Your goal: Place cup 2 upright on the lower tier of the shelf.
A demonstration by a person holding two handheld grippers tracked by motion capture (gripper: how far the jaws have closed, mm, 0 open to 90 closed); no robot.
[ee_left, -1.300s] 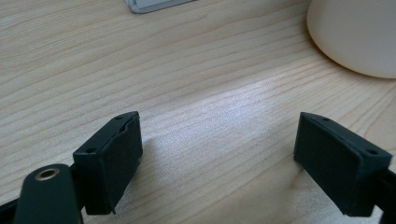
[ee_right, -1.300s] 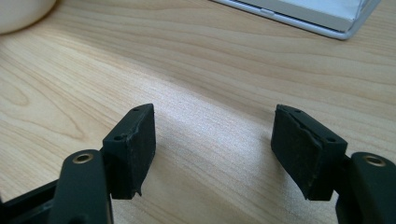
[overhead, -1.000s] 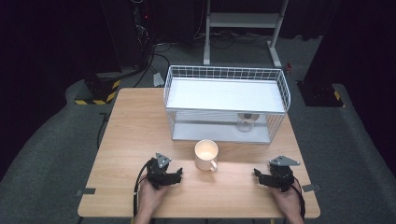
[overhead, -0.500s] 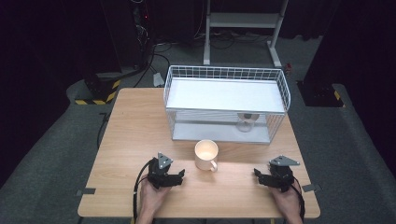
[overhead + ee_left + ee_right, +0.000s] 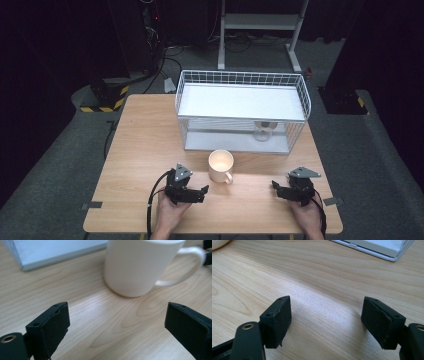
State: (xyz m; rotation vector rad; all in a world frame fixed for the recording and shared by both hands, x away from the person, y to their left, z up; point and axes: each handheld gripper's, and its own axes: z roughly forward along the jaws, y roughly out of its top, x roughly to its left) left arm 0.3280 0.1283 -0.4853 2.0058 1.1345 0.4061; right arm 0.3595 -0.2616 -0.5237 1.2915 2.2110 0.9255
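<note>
The cream ceramic mug with a loop handle (image 5: 220,165) stands upright on the light wooden table (image 5: 140,145), just in front of the white wire-mesh basket rack (image 5: 243,111) that takes up the far middle of the tabletop. A small glass object, too dim to identify, sits on the rack's lower level at about 1 o'clock from the mug. The mug's handle points toward roughly 5 o'clock in the high view, toward the person's edge and a little to the right.

The left gripper (image 5: 200,192) is clearly the nearer of the two. It lies just at 7 o'clock from the mug, and the mug lies at about 1 o'clock from its tips. Its jaws have just been opening and now stand wide apart with bare wood between them. In the left gripper view, the mug (image 5: 140,266) rises close ahead, slightly right of the centre line between the two black pads (image 5: 53,326), apart from both, with the handle swinging off toward 3 o'clock.

The right gripper (image 5: 278,188) rests near the table's front right, at about 4 o'clock from the mug and well apart from it. Its jaws are released, spread over empty table in the right gripper view (image 5: 325,322).

The coming move most likely turns on the left gripper closing the short gap forward and slightly rightward, so that the mug's round body comes between the spread pads.
</note>
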